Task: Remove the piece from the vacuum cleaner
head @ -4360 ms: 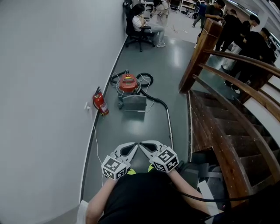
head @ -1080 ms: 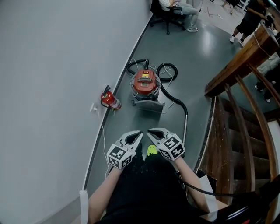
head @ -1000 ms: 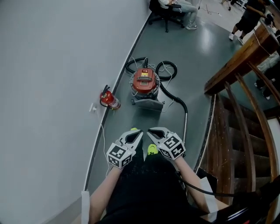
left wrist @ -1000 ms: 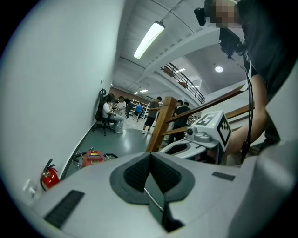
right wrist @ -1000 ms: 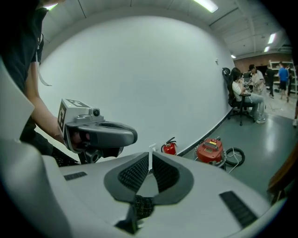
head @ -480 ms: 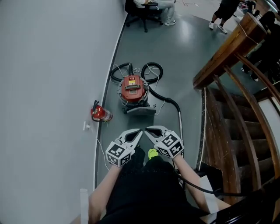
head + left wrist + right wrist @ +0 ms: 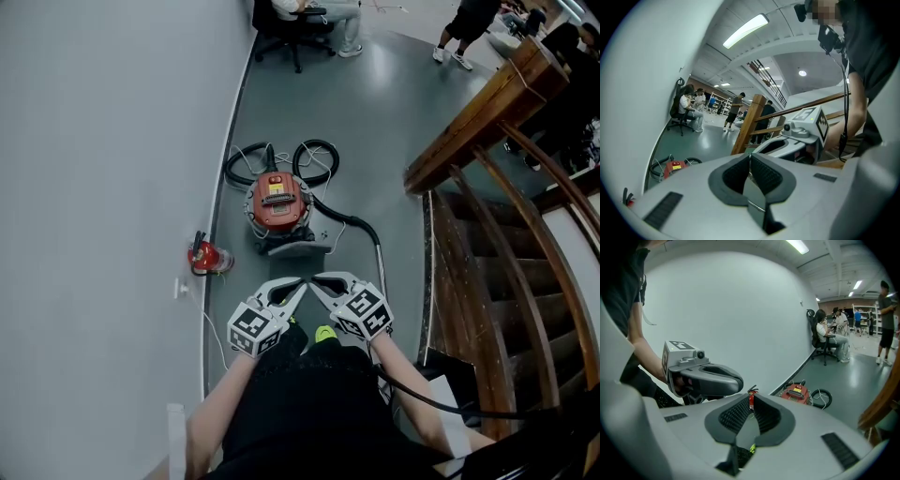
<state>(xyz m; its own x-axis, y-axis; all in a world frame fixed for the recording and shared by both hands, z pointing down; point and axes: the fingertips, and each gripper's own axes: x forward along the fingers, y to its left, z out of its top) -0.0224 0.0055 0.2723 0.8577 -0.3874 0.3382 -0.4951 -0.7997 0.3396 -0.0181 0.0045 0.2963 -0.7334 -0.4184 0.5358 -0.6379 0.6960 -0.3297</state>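
Wood staircase (image 7: 487, 281) w/ curved handrail (image 7: 478, 117). Glossy grey floor (image 7: 375, 141) btwn stairs & plain white wall (image 7: 103, 187). Red fire ext. (image 7: 208, 259) at wall foot, opp. stairs. Office chair (image 7: 279, 33) w/ seated person beyond stairs' top post. Strip light (image 7: 746, 29) overhead.

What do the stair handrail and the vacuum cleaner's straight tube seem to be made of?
The brown stair handrail looks like varnished wood: warm brown, slight sheen. The thin straight tube beside the red vacuum cleaner is pale and shiny, probably metal; too small to confirm.
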